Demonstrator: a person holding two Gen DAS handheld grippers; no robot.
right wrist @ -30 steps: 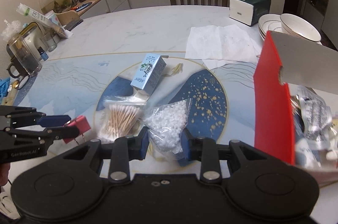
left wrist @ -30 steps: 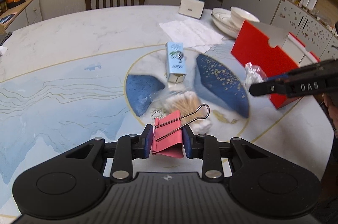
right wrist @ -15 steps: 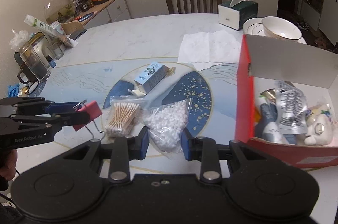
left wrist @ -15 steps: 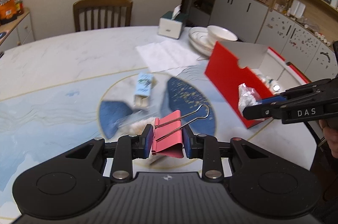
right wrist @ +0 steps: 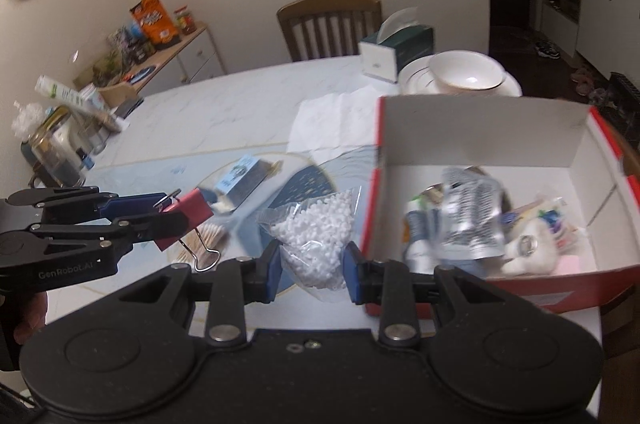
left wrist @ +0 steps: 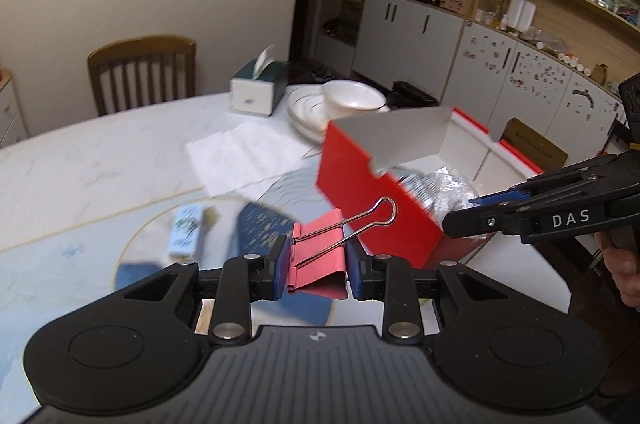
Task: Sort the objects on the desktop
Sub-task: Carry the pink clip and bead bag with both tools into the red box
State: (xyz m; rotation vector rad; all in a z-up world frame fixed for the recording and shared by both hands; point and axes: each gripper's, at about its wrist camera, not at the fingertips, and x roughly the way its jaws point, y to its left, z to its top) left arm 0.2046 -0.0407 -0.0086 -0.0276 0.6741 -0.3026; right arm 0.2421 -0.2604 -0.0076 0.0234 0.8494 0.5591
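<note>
My left gripper (left wrist: 316, 266) is shut on a red binder clip (left wrist: 320, 256), held in the air above the table; it also shows in the right wrist view (right wrist: 188, 216). My right gripper (right wrist: 312, 264) is shut on a clear bag of white beads (right wrist: 316, 236), lifted just left of the red box (right wrist: 500, 284). The red box (left wrist: 372, 196) is open and holds several packets and small items. A small blue carton (right wrist: 240, 178) and a bag of cotton swabs (right wrist: 208, 236) lie on the table.
A tissue box (right wrist: 396, 52), stacked white bowl and plates (right wrist: 464, 74) and paper sheets (right wrist: 332, 120) lie at the far side of the round table. A chair (right wrist: 328, 24) stands behind it. Jars and clutter (right wrist: 56, 144) sit at the left edge.
Both grippers have risen and moved right toward the red box, each still holding its item. The box interior now shows fully in the right wrist view.
</note>
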